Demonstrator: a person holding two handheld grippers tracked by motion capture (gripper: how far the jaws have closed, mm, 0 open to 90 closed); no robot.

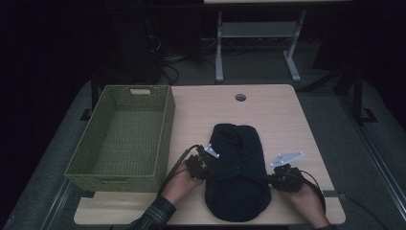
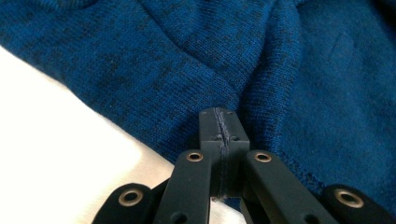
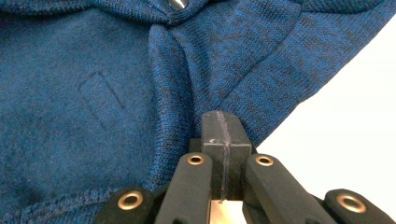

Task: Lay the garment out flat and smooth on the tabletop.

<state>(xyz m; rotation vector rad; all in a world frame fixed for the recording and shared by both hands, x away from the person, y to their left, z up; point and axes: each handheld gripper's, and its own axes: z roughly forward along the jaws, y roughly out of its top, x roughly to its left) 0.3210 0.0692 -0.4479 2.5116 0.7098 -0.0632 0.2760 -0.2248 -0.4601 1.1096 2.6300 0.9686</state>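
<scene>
A: As both hands come in from the near edge, the left gripper (image 1: 209, 165) sits at the left hem of the dark blue knit garment (image 1: 238, 175) and the right gripper (image 1: 276, 178) at its right hem. State of the left one?

B: In the left gripper view the left gripper (image 2: 219, 126) has its jaws pressed together with a fold of the garment (image 2: 289, 70) pinched between them. Clamped on the fabric edge.

A: Right?

B: Same. In the right gripper view the right gripper (image 3: 223, 130) is closed tight on the garment (image 3: 93, 93), ribbed hem bunching up at the tips. A metal snap (image 3: 178, 3) shows at the top of that view.

A: Where's the garment lying?

B: Flat on the wooden surface (image 1: 287, 124), near the front edge, roughly centre-right, between the two grippers. Collar end points away from the person.

A: Person's left hand (image 1: 181, 184)?

B: Wrapped around the left gripper, plaid sleeve (image 1: 155, 215) at the bottom edge. Right hand (image 1: 306, 201) behind the right gripper.

A: Anything else farther back?

B: Green woven basket (image 1: 165, 120) on the left side of the surface, just beside the left hand, apart from the garment. Cable hole (image 1: 240, 97) near the far edge. Beyond that, a grey desk frame (image 1: 220, 48) on the floor.
</scene>
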